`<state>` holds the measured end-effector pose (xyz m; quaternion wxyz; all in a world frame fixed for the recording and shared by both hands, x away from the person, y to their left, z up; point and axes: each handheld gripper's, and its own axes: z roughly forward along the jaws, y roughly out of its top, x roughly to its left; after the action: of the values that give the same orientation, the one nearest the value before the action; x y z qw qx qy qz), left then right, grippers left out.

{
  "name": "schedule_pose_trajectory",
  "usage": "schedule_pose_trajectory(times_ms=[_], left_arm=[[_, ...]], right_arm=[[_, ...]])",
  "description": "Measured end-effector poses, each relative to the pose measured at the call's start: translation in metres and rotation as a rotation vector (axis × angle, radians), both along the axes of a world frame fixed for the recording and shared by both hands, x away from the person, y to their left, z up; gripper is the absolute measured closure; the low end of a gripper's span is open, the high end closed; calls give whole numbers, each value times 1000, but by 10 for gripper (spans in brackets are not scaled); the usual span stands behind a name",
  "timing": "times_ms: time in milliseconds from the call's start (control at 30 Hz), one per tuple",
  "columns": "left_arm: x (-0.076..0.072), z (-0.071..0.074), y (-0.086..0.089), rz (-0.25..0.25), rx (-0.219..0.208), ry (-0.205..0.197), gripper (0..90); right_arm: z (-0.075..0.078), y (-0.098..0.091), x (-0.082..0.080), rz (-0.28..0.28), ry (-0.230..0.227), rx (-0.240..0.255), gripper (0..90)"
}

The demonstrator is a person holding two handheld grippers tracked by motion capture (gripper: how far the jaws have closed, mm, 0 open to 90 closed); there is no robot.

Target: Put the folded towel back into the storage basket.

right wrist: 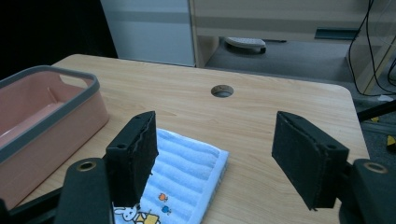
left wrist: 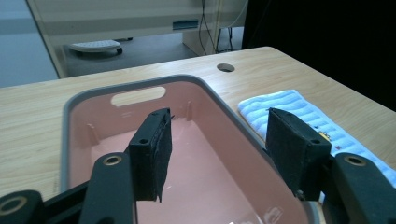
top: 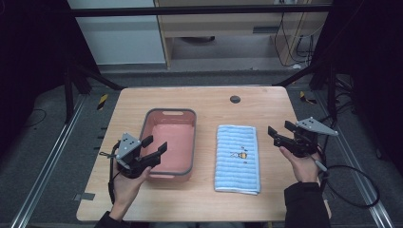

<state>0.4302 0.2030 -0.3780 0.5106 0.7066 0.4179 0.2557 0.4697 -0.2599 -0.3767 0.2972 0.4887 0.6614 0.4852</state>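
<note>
A pink tub with a grey rim (top: 148, 118) stands left of the table's middle, and it looks empty (left wrist: 70, 121). A folded blue striped towel (top: 237, 159) with a small cartoon print lies flat to its right (right wrist: 187, 172). My left gripper (top: 155, 144) hovers open over the tub's near left corner, its jaws straddling the right wall of the tub in the left gripper view (left wrist: 215, 154). My right gripper (top: 280, 129) is open just right of the towel's far end, above bare wood (right wrist: 215, 149).
A round cable hole (top: 235, 99) sits near the table's far edge. Bare wood lies along the near edge and at the far left. Beyond the table are cabinets, a black frame and cables on the floor.
</note>
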Motion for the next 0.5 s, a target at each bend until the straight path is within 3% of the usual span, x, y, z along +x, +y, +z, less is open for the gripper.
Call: schedule_pose_trajectory(times_ms=[500], left_arm=[[1,-10,-47,-86,35,14,409]], right_arm=[[6,8,13,0,10,-31,322]])
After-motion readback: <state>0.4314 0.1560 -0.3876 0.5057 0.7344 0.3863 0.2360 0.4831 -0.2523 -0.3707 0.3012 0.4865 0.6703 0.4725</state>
